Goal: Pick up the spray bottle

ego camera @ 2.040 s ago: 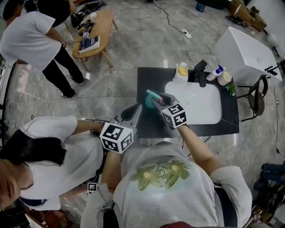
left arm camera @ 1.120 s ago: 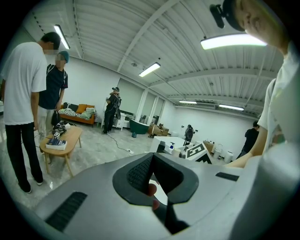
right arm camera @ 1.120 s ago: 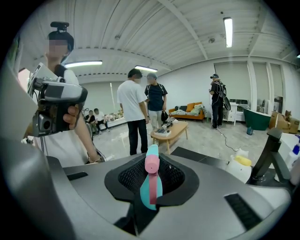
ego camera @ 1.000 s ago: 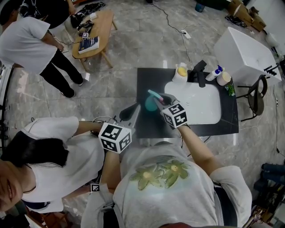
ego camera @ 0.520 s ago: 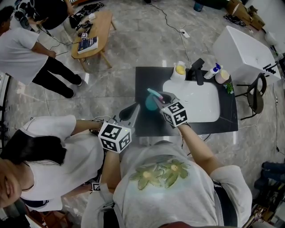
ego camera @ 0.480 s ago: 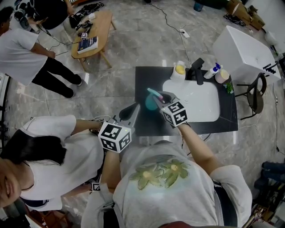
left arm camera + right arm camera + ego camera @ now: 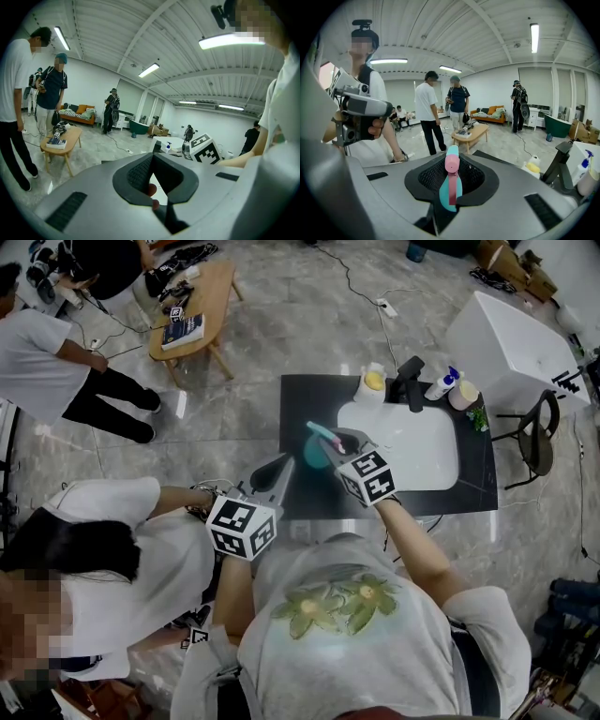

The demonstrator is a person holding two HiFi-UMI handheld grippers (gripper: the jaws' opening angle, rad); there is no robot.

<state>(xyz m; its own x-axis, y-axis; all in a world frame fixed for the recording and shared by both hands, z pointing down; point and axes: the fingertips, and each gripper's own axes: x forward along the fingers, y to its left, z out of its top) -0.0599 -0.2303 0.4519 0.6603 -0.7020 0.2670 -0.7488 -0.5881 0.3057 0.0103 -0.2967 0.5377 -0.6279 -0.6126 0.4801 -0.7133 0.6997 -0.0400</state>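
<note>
The spray bottle (image 7: 316, 447) is teal with a pink trigger and nozzle. It hangs in the air over the left part of the black counter (image 7: 298, 495), with my right gripper (image 7: 330, 444) shut on it. In the right gripper view the spray bottle (image 7: 451, 190) stands upright between the dark pads, nozzle end up, and my right gripper (image 7: 451, 180) clamps its body. My left gripper (image 7: 276, 473) hovers off the counter's front left edge, jaws together and nothing in them. The left gripper view shows the left gripper (image 7: 152, 180) with only a thin gap between its pads.
A white sink basin (image 7: 412, 454) is set in the counter, with a black faucet (image 7: 410, 382), a yellow-topped bottle (image 7: 373, 381), a white and blue bottle (image 7: 441, 385) and a cup (image 7: 463, 393) behind it. A person (image 7: 103, 549) stands close at my left. A wooden table (image 7: 192, 307) stands far left.
My right gripper has lifted the spray bottle a little higher over the counter. The left gripper has stayed put. The person at the far left has walked further left.
</note>
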